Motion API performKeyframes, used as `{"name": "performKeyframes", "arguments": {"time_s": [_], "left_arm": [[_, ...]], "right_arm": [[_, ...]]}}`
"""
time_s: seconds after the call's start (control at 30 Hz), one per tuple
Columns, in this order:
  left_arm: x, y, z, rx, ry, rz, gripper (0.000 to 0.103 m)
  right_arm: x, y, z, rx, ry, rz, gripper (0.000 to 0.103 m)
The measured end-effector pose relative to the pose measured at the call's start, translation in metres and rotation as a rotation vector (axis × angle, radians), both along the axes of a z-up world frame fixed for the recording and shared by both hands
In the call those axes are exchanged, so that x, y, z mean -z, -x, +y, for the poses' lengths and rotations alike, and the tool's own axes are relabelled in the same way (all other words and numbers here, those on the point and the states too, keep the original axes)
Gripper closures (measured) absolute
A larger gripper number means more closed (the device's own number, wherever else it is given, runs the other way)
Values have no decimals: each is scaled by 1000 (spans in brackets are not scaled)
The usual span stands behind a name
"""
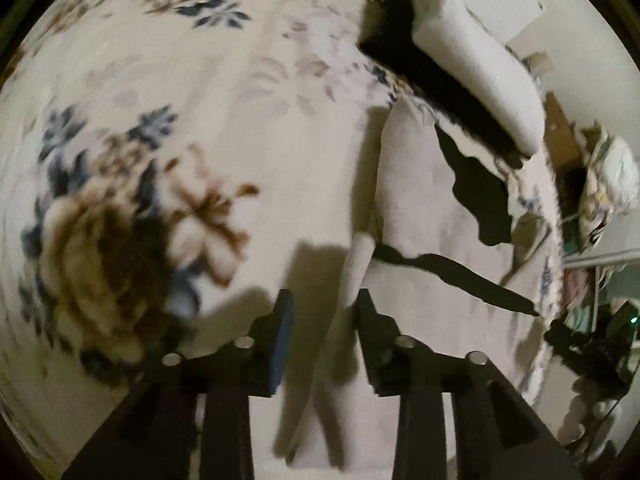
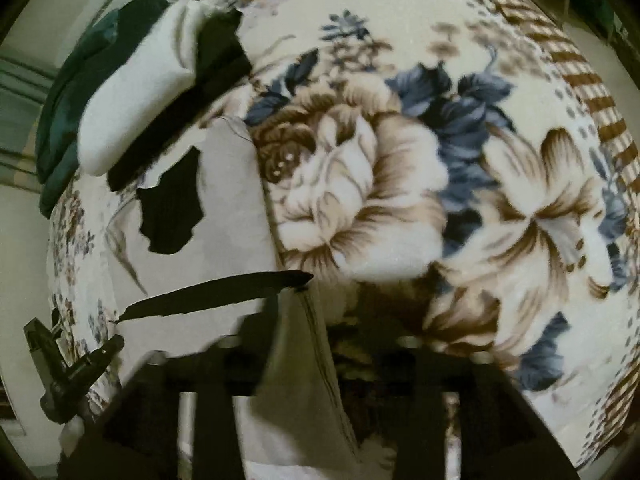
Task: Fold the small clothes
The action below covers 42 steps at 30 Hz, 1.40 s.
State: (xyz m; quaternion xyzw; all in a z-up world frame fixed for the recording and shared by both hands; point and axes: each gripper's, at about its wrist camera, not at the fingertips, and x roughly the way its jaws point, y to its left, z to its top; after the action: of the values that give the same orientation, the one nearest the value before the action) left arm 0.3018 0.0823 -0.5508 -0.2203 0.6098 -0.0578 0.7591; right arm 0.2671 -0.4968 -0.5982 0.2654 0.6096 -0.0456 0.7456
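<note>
A pale grey-white garment with black patches (image 1: 424,208) lies on a floral blanket (image 1: 168,128). My left gripper (image 1: 324,304) is open, and a folded edge of the garment (image 1: 352,276) rises between its fingers. In the right wrist view the same garment (image 2: 228,216) lies at the left. My right gripper (image 2: 320,320) is blurred; a fold of the garment (image 2: 300,344) runs between its fingers, and I cannot tell whether they are closed on it. The left gripper (image 2: 68,372) shows at the lower left of that view.
A white and black folded cloth (image 1: 460,60) lies beyond the garment; it also shows in the right wrist view (image 2: 140,100) beside a dark green cloth (image 2: 80,92). The bed's edge (image 1: 556,216) is on the right, with clutter (image 1: 608,176) past it.
</note>
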Motion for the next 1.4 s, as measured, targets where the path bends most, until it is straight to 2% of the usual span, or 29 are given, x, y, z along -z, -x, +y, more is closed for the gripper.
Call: {"name": "performKeyframes", "arguments": {"time_s": [0.13,0.2,0.3,0.43,0.5,0.53,0.57,0.6,0.63,0.83,0.9,1.0,1.03,1.07,1.1,1.17,1.23,1.27,1.3,1.33,1.4], "left_arm": [[-5,46,22,-53,18,8,70],[5,70,26,-61,53,34,70],[24,86,14,-52,76,76,70],[30,93,-7,-17,42,24,72],[27,92,-16,4,14,-15,94],[27,91,-19,11,-4,-12,102],[25,91,-20,11,-18,-15,102],[24,91,-18,6,-22,-22,102],[20,93,-15,1,-34,-30,102],[22,99,14,-24,-110,0,103],[22,101,20,-24,-76,13,103],[20,104,23,-23,91,23,99],[20,105,21,-21,128,24,88],[21,106,18,-14,136,22,68],[22,106,15,-9,130,19,60],[26,107,8,-6,131,16,57],[29,105,0,4,139,1,60],[28,104,-5,15,117,-13,68],[28,101,-13,38,98,-24,82],[29,99,-19,59,90,-18,102],[24,100,-25,78,46,-31,102]], "right_arm": [[-5,20,0,-3,-52,27,54],[-4,38,2,-16,-87,54,54],[5,66,11,-51,-126,97,54],[22,93,21,-75,-140,152,54],[28,101,24,-77,-153,153,54],[31,104,26,-79,-162,148,55],[34,105,28,-83,-159,148,66],[35,107,29,-80,-154,142,90],[36,107,30,-73,-144,140,97],[28,111,16,20,-80,125,101],[29,109,14,23,-63,136,101],[30,105,20,-18,-75,143,100],[30,103,22,-31,-77,141,100],[29,101,24,-38,-80,139,100],[30,100,25,-43,-94,145,100],[33,99,23,-31,-111,156,99],[35,98,22,-26,-115,165,99],[36,98,21,-25,-115,166,99],[35,97,22,-30,-114,167,99],[35,96,23,-37,-106,168,99],[36,93,25,-46,-102,168,99]]}}
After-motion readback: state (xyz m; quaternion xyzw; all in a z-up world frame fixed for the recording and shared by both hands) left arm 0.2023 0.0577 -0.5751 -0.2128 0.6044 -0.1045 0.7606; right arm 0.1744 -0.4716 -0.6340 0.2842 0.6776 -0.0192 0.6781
